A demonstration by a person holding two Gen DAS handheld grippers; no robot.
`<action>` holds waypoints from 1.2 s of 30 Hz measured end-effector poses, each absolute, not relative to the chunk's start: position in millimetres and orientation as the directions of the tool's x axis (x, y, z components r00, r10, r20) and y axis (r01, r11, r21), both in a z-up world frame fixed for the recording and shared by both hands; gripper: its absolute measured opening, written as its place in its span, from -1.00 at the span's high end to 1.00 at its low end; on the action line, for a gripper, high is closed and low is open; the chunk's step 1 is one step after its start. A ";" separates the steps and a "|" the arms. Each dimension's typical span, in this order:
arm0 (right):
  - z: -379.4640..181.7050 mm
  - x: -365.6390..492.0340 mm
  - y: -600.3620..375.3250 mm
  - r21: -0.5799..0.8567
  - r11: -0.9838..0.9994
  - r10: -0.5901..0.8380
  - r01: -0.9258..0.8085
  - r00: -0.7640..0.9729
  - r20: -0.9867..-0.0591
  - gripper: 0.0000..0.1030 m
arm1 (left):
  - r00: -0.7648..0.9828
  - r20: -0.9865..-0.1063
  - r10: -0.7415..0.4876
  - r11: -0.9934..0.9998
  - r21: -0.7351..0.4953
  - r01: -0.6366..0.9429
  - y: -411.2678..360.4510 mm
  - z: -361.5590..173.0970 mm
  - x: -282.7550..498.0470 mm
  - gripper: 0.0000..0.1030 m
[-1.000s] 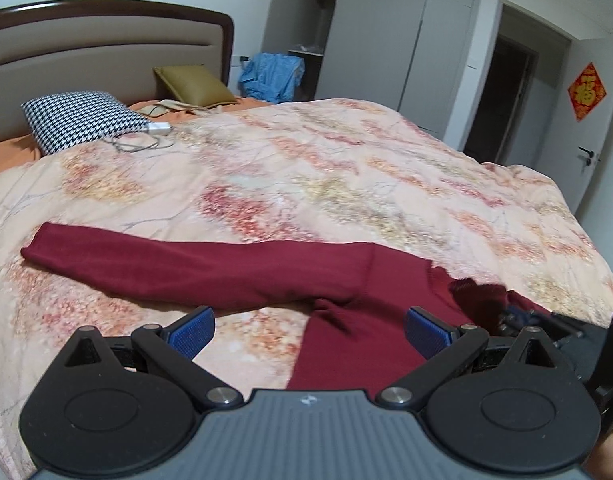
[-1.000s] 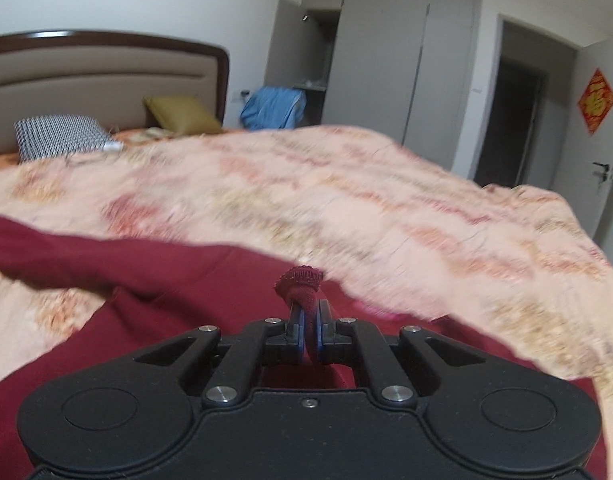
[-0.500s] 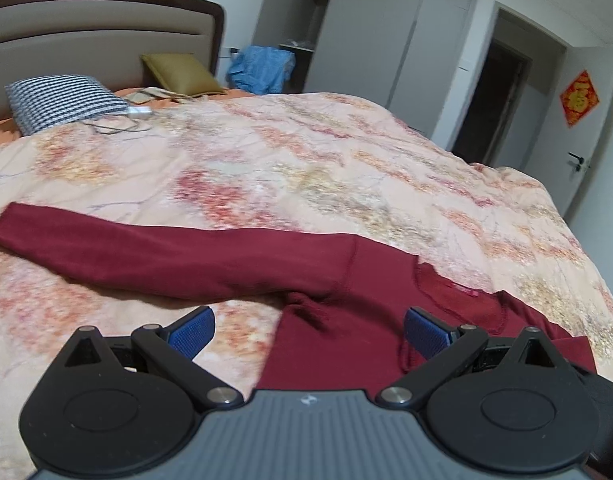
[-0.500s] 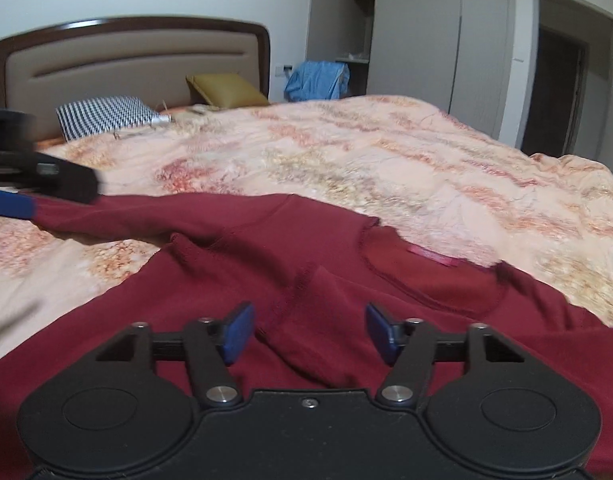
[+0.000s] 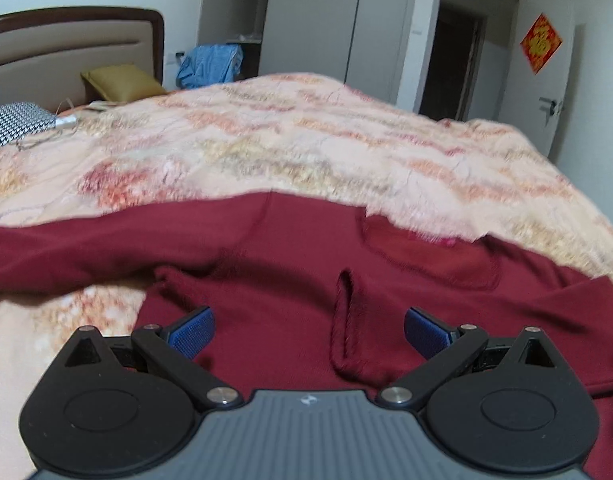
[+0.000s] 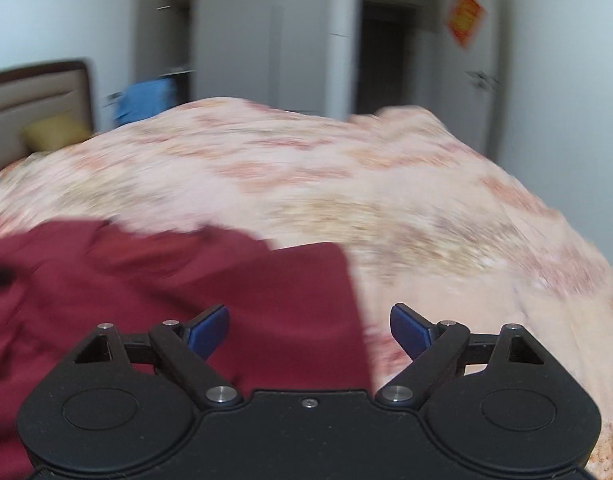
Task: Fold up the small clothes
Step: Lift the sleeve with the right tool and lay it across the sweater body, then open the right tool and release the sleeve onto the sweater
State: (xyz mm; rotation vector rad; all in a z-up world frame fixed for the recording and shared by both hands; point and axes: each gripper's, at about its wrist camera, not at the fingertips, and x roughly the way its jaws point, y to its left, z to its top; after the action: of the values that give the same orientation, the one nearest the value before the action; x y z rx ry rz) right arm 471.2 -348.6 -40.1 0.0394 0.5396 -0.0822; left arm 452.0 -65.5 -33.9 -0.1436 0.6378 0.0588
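The dark red sweater (image 5: 290, 280) lies spread on the floral quilt (image 5: 306, 152). The left gripper (image 5: 308, 334) hovers level over its body, jaws wide and empty. The right gripper (image 6: 309, 330), likewise wide, straddles the sweater's right edge.

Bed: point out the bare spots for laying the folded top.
Free: the quilt beyond the red top, up to the pillows; also the quilt right of the top's sleeve. Crowded: the near edge, under both open claws.

Right wrist view motion-blurred throughout; red garment (image 6: 226, 280) cut by left edge. Left wrist view: sleeve (image 5: 66, 256) cut by left edge.
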 end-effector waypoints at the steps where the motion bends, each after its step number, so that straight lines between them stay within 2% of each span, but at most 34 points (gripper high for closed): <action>1: -41.8 480.3 -360.4 0.058 0.992 -0.062 0.108 0.850 -0.523 -0.58 | 0.797 -0.604 0.017 0.988 -0.115 -0.107 -64.5 -38.0 452.2 -1.00; 3: -46.4 496.7 -377.7 0.145 0.980 -0.036 0.135 0.841 -0.540 -0.47 | 0.784 -0.620 0.027 0.986 -0.114 -0.124 -60.8 -45.3 451.5 -1.00; 5: -52.1 511.5 -391.3 0.241 0.961 0.021 0.136 0.833 -0.553 -0.26 | 0.771 -0.637 0.029 0.984 -0.118 -0.135 -56.8 -53.0 452.0 -1.00; 8: -59.0 529.4 -404.9 0.348 0.922 0.069 0.169 0.814 -0.577 0.36 | 0.775 -0.631 0.032 0.985 -0.113 -0.132 -56.1 -62.0 449.3 -1.00; 9: -60.2 533.1 -404.2 0.358 0.917 0.073 0.176 0.808 -0.584 0.77 | 0.777 -0.628 0.038 0.986 -0.102 -0.130 -57.6 -63.8 448.7 -1.00; 15: -61.6 528.2 -396.2 0.251 0.947 -0.013 0.199 0.807 -0.591 0.85 | 0.779 -0.622 0.074 0.991 -0.041 -0.127 -66.7 -70.4 448.6 -1.00; 18: -67.4 526.6 -397.6 0.251 0.948 -0.010 0.195 0.807 -0.590 0.79 | 0.778 -0.623 0.086 0.992 -0.020 -0.126 -69.7 -71.3 449.5 -1.00; 23: -59.4 515.9 -393.4 0.201 0.959 -0.050 0.199 0.817 -0.575 0.44 | 0.782 -0.618 0.082 0.992 -0.028 -0.126 -69.3 -72.9 448.4 -1.00; 26: -54.7 503.3 -390.4 0.148 0.971 -0.074 0.190 0.820 -0.568 0.06 | 0.783 -0.617 0.078 0.991 -0.034 -0.126 -68.0 -73.2 448.3 -1.00; 28: -53.5 492.3 -391.1 0.125 0.975 -0.084 0.185 0.822 -0.564 -0.29 | 0.784 -0.616 0.074 0.991 -0.042 -0.126 -66.7 -73.5 447.2 -1.00; 31: -53.5 471.0 -393.7 0.084 0.981 -0.101 0.177 0.826 -0.554 -0.53 | 0.785 -0.615 0.069 0.991 -0.049 -0.126 -65.8 -73.7 446.8 -1.00; 33: -55.6 452.1 -394.9 0.054 0.982 -0.123 0.181 0.831 -0.543 -0.61 | 0.786 -0.614 0.070 0.991 -0.048 -0.126 -65.7 -73.9 446.7 -1.00; 36: -63.8 424.9 -393.2 -0.003 0.985 -0.146 0.170 0.831 -0.537 -0.61 | 0.788 -0.612 0.071 0.991 -0.047 -0.126 -65.6 -74.5 446.6 -1.00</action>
State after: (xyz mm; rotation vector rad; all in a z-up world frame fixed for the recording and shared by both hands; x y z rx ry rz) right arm 424.9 -393.2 -63.8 0.0452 0.5653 -0.1675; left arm 446.6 -65.6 -74.5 -0.0870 0.6554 0.1061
